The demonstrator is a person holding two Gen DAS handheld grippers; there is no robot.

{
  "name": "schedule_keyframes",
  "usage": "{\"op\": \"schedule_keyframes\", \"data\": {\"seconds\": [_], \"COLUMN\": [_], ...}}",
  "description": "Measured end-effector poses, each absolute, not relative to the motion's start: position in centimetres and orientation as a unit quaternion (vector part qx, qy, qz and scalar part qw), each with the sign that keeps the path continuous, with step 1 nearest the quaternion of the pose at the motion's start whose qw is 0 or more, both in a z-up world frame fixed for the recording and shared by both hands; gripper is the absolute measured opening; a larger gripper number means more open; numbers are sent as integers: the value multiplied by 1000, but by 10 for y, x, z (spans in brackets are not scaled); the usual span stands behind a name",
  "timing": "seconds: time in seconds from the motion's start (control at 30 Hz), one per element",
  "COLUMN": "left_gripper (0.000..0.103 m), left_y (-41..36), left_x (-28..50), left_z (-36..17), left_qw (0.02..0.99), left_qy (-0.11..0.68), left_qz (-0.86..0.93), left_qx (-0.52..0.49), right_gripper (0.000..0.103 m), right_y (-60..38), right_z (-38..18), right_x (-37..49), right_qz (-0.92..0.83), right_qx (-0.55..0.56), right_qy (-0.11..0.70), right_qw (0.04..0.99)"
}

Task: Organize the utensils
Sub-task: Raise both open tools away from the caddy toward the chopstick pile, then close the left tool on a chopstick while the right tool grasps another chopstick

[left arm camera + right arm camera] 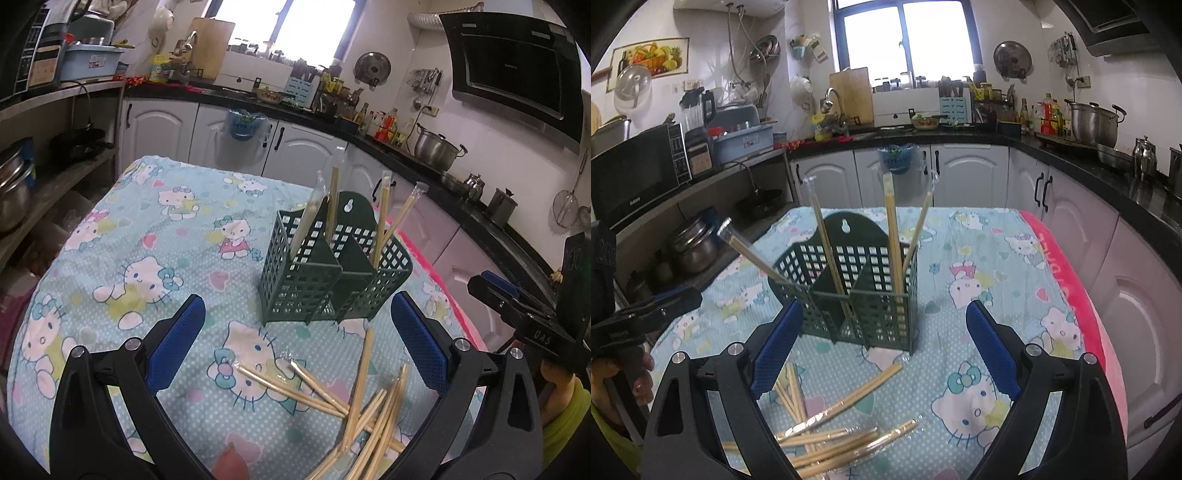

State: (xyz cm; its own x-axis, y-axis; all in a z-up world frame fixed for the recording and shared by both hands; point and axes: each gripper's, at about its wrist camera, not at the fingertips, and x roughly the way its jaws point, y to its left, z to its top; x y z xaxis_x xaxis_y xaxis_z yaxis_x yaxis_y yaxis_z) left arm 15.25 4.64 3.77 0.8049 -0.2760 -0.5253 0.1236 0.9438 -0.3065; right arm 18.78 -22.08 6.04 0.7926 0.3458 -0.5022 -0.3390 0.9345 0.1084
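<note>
**op_left:** My left claw [297, 345] is spread wide with nothing in it, hovering over the Hello Kitty cloth [147, 236] on the counter. Green holder [332, 273] stands ahead, with four wrapped chopsticks [332, 199] leaning in its compartments. The loose pile [362, 398] lies just below and right of my fingers. I'd say we're mid-sort: some in, plenty left.

**op_right:** Same here, right claw [884, 345] wide and empty, holder [849, 295] straight ahead, pile [827, 432] low between my fingers. Next move looks like dropping onto one stick and pinching it near an end so it can tip upright into a slot. They overlap, so picking just one could be fiddly.

**op_left:** My view catches your claw at the far right edge, plus the range hood [513, 70].

**op_right:** Mine shows yours at the left edge, and the microwave [639, 173], which you don't get.
</note>
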Motion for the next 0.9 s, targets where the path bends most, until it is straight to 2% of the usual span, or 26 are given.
{"op": "schedule_keyframes", "data": {"seconds": [0.63,0.9], "left_gripper": [93,92], "left_y": [44,41], "left_x": [162,166], "left_z": [-17,-41], "left_qw": [918,904], "left_qy": [367,399], "left_qz": [-93,-96], "left_qx": [-117,-123], "right_gripper": [86,63], "right_y": [-235,-240], "right_z": [-4,-42], "right_x": [180,190], "right_qz": [154,141], "right_qx": [-37,-31], "right_qy": [342,399], "right_qw": [926,906]}}
